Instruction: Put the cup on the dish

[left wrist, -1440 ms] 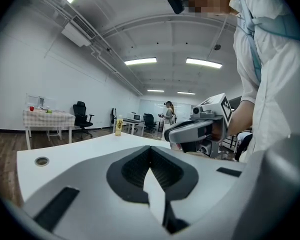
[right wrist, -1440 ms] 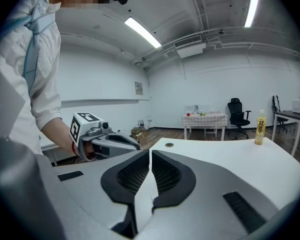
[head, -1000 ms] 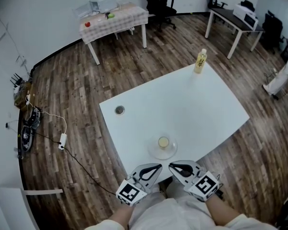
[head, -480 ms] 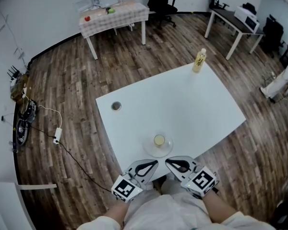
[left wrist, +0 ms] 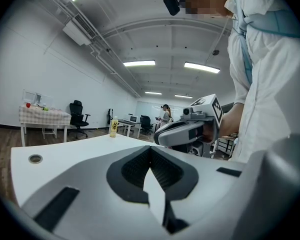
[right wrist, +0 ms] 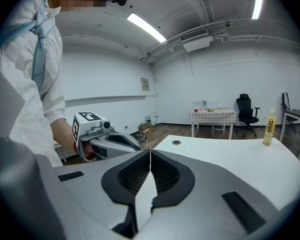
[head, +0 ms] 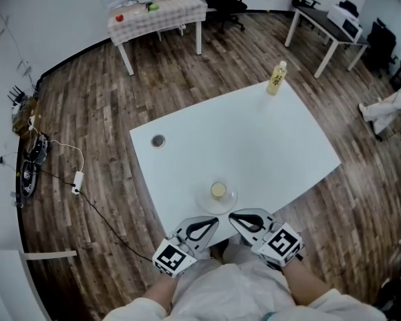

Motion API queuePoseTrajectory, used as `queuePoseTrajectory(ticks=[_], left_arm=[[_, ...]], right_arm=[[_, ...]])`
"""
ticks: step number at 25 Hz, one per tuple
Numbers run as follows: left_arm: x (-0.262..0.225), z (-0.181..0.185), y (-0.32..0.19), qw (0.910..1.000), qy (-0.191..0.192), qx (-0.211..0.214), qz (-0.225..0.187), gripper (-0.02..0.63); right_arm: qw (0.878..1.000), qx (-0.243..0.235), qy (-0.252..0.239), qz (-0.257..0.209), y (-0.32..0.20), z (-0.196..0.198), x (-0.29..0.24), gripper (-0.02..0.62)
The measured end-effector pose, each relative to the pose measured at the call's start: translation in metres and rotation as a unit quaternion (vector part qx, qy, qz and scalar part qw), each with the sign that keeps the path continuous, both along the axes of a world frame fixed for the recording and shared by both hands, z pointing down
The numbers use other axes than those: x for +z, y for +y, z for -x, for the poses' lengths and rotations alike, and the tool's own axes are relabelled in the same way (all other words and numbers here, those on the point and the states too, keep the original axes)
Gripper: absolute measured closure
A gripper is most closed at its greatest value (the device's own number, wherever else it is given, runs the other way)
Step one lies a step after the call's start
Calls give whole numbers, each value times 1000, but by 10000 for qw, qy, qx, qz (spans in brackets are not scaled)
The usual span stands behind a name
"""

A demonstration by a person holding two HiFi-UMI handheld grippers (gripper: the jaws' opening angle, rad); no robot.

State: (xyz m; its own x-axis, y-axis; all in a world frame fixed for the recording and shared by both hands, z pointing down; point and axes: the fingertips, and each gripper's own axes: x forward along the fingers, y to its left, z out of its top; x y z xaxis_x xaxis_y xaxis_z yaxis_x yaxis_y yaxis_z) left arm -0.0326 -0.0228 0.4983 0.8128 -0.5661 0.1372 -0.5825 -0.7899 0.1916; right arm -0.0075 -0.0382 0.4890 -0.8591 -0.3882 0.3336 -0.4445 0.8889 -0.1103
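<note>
A small pale yellow cup (head: pixel 218 190) stands on a clear glass dish (head: pixel 217 201) near the front edge of the white table (head: pixel 254 146). Both grippers hover just in front of that edge, tips turned toward each other. My left gripper (head: pixel 212 221) is shut and empty; its own view shows the jaws (left wrist: pixel 151 149) meeting, with the right gripper (left wrist: pixel 190 131) across from it. My right gripper (head: pixel 235 217) is shut and empty too, its jaws (right wrist: pixel 150 151) touching, and the left gripper (right wrist: pixel 107 140) shows beyond them. Neither gripper view shows the cup or the dish.
A yellow bottle (head: pixel 277 78) stands at the table's far corner. A small round dark-rimmed thing (head: pixel 158 140) lies near the left edge. On the wooden floor are a checked-cloth table (head: pixel 157 12), office chairs, a desk (head: pixel 324 22), and cables (head: pixel 77 179) at the left.
The head view has drifted slightly, so the table sits a little higher in frame. Both grippers stay shut by the table's front edge. The cup and dish have not moved.
</note>
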Motion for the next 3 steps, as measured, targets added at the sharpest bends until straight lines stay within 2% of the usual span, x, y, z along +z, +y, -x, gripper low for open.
queuePoseTrajectory(ticks=[3], left_arm=[[1, 0, -2, 10000, 4, 23, 4, 604]], right_arm=[[10000, -29, 21, 3, -3, -1, 2, 563]])
